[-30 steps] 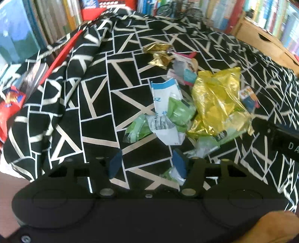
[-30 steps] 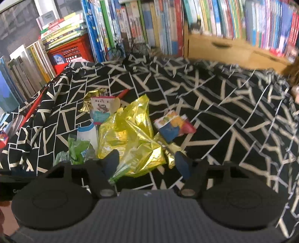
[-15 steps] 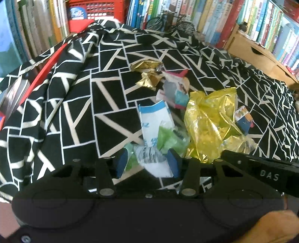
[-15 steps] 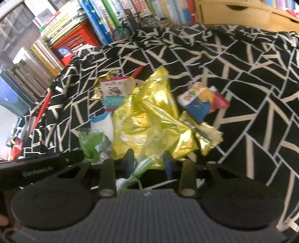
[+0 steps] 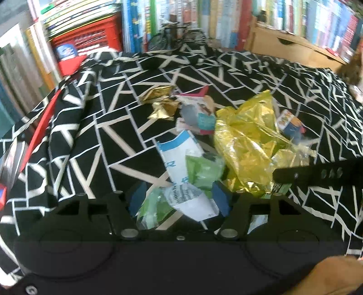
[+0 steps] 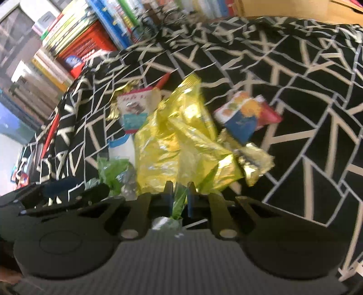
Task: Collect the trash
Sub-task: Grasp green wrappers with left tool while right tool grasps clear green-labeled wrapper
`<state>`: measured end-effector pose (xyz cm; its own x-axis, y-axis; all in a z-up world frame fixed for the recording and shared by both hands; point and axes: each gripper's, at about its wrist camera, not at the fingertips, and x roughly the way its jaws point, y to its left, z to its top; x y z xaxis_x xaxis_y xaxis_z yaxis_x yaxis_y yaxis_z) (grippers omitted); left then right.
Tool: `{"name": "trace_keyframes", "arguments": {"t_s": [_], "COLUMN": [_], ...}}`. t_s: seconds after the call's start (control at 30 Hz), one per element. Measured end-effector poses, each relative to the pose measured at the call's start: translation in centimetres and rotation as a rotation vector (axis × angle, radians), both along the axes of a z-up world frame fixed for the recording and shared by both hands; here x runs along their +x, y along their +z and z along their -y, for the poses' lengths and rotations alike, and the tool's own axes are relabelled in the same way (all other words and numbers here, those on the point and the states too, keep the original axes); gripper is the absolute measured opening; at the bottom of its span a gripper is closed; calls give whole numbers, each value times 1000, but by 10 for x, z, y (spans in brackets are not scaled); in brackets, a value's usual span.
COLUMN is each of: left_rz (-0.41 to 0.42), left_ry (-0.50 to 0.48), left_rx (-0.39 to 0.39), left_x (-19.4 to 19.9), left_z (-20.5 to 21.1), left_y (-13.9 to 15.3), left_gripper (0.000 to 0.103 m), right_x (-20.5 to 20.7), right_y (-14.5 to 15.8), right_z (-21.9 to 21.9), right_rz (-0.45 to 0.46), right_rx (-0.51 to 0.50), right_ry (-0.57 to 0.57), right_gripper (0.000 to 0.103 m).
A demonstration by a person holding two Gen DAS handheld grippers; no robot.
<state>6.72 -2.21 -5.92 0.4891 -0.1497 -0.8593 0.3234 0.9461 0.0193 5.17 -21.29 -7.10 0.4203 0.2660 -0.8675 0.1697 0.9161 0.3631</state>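
The trash lay in one loose heap near the middle of the black-and-white cloth (image 5: pixel 95 127), well away from its edges. The biggest piece was the crinkly yellow foil bag (image 6: pixel 179 145). Beside it were a white and blue wrapper (image 5: pixel 179 156), some green wrappers (image 5: pixel 204 170), a gold foil scrap (image 5: pixel 163 106) on the far side, and a small bright snack packet (image 6: pixel 245 118) on the right side of the heap.

My right claw (image 6: pixel 179 199) had just been closing. Its jaws were nearly together, pinching a thin green strip of wrapper at the near edge of the heap, right under the yellow bag.

My left claw (image 5: pixel 179 199) had just been opening. Its jaws stood apart with a clear and green wrapper (image 5: pixel 181 202) lying between them. I did not see the pads pressing on it, so I took it as not held yet.

I thought all this trash was very light and soft. It would crumple and bend when pinched. The foil looked shiny, so it could slip out. A tug on one piece might drag its neighbours along or flick them off the heap. I judged a bunched-up fold or a corner was the best place to grab, not a flat smooth side.

Behind the cloth stood shelves of books (image 5: pixel 226 20) and a red crate (image 5: pixel 90 38).
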Motion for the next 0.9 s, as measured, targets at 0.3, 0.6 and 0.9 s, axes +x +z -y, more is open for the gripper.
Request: {"name": "trace_keyframes", "arguments": {"t_s": [0.3,0.6,0.9], "left_rz": [-7,-18,-13], "left_ry": [-145,-212,-162], "left_rx": [60,178,175], "left_x": [4,-7,-9], "left_z": [25,35,35], "left_y": [-16,-41,-32], "left_gripper": [78,77,63], "right_x": [-15,-24,-31], "right_y": [13,15,6], "right_z": [35,57,62], "right_rz": [41,48,26], "right_rx": [-35,-34,-36], "right_ry": [-117,-217,-273], "right_gripper": [14,14,60]}}
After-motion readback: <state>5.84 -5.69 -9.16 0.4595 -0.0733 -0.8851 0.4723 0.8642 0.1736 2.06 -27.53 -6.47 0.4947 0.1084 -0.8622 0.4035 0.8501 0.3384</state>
